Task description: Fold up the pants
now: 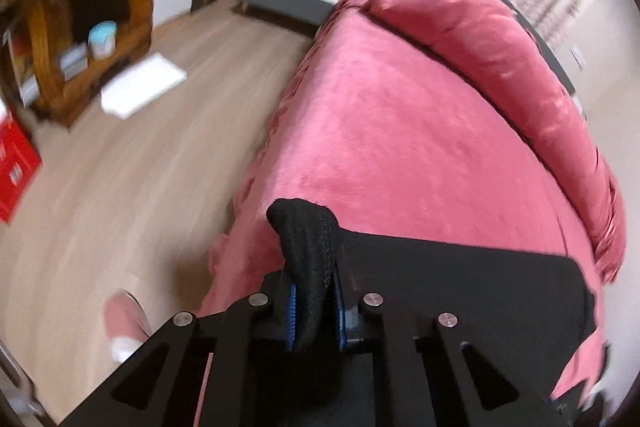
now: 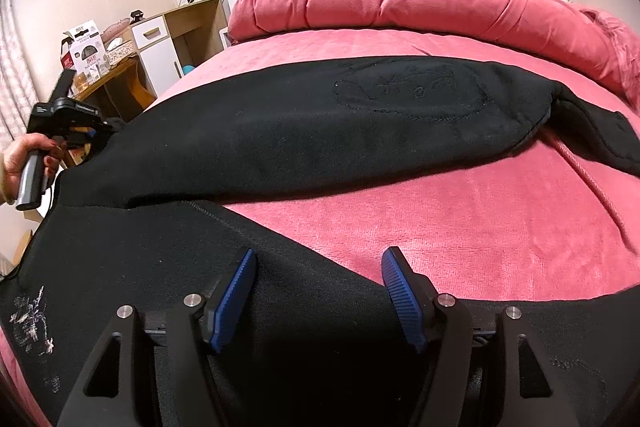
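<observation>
Left gripper (image 1: pixel 314 311) fingers pinch the pants (image 2: pixel 304 131); right gripper (image 2: pixel 320 301) fingers spread above them.

The left gripper (image 1: pixel 314 311) is clamped on a bunched edge of the black pants (image 1: pixel 460 287), a fold of cloth sticking up between its blue pads (image 1: pixel 291 315). The pants lie to the right across the near end of the pink bed (image 1: pixel 392 131). A rolled pink quilt (image 1: pixel 500 39) lies along the far right. Left is wooden floor (image 1: pixel 140 167), with a white board (image 1: pixel 142 89) beside a wooden shelf (image 1: pixel 80 27).
</observation>
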The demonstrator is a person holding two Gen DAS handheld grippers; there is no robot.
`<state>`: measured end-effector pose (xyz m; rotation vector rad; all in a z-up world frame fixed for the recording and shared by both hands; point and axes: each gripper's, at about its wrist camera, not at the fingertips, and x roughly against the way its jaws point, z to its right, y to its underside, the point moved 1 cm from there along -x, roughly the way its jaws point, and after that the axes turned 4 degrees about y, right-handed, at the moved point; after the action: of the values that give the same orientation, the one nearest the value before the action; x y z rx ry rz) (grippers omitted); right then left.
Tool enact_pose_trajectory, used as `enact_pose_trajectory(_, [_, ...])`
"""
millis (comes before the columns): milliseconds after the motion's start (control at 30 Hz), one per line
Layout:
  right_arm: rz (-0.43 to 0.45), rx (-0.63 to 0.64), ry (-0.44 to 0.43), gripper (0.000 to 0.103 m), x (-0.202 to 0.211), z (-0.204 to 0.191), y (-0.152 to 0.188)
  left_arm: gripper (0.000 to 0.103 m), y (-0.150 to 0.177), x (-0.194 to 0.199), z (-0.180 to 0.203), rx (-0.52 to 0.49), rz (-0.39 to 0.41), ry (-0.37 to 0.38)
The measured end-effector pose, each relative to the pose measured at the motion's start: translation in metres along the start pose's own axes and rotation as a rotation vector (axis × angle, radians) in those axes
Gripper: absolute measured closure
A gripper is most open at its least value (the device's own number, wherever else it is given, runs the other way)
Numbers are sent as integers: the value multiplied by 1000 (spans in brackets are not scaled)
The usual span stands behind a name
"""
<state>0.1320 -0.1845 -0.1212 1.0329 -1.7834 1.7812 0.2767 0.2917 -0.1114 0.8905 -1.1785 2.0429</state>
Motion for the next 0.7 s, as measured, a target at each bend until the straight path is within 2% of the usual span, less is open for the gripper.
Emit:
enact_pose_trajectory(67, [0, 0, 0, 36, 0, 0, 0, 90, 4, 19, 11, -52, 33, 11])
enact_pose_trajectory(167, [0, 0, -1, 36, 0, 0, 0, 90, 10, 43, 26, -104, 40, 48])
enact_pose_trajectory(367, [0, 3, 2, 36, 0, 0, -1, 91, 44, 115, 52, -237, 86, 146])
enact_pose_trajectory(567, [0, 14, 15, 36, 1, -3, -1, 91, 101, 167, 55, -230, 71, 263])
enact_pose_trajectory(700, [-5, 17, 20, 36, 1, -4, -2, 91, 145, 182, 54, -244, 46, 293])
